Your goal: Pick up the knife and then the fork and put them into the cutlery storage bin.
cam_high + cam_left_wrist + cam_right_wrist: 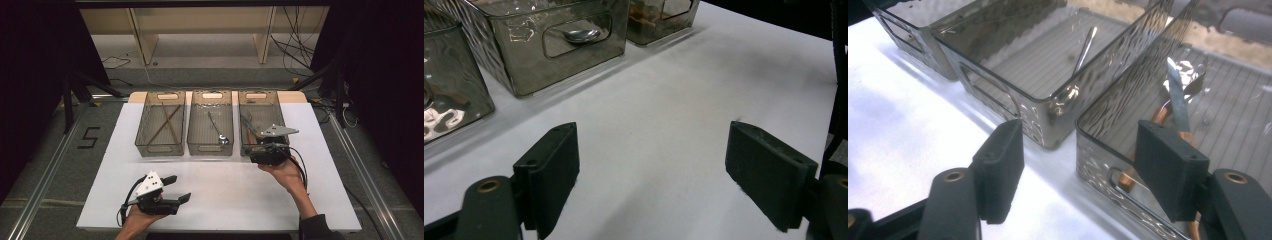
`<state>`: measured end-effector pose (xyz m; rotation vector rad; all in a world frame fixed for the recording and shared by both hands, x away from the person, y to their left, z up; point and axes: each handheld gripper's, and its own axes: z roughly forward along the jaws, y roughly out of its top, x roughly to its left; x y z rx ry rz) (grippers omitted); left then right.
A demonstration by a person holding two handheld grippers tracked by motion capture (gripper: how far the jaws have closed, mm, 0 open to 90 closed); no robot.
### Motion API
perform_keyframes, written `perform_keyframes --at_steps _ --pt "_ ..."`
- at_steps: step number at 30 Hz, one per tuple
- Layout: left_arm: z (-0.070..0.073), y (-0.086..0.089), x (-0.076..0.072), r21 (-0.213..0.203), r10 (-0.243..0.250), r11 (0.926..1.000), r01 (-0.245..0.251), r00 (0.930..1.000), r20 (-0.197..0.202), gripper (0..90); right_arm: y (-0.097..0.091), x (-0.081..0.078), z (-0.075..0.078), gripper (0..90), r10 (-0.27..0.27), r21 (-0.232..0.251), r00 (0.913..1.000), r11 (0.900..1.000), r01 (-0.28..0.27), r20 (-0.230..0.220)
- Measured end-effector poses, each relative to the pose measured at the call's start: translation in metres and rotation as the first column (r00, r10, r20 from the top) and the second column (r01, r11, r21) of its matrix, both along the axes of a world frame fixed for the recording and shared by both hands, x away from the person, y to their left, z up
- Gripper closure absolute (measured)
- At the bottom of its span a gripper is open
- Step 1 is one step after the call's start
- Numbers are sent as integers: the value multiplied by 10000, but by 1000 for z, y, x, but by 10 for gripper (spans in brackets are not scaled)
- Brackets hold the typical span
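A: Why is my right gripper (264,148) at the near end of the right-hand smoky clear plastic bin (278,112)?

B: Its jaws are apart and empty above the copper-handled knife (1175,102) lying inside.

A: And my left gripper (651,175)?

B: Wide apart over the white surface (225,190); its view catches the steel spoon (581,35) through the middle bin's handle slot.

Chopsticks (166,122) in the left bin (161,148), spoon (218,129) in the middle bin (210,148), white table (225,195).
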<state>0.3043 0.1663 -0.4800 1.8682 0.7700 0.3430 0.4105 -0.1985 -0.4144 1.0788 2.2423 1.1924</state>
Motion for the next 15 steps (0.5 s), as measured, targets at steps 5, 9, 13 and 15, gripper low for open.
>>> perform_keyframes --at_steps 5,9,13,15 --pt "0 1 0 -16 0 10000 0 10000 -2 216 0 -9 4 347 240 586 9995 9980 -250 186" --pt "1 2 0 -63 24 10000 -24 10000 -19 215 2 -17 2 311 426 867 9989 9953 -442 202" --pt "0 3 1 -77 70 9999 -70 10000 -45 214 4 -24 0 292 668 1150 9973 9909 -699 307" --pt "0 3 2 -82 73 9999 -74 9999 -83 215 5 -28 -1 290 745 1237 9963 9892 -792 418"
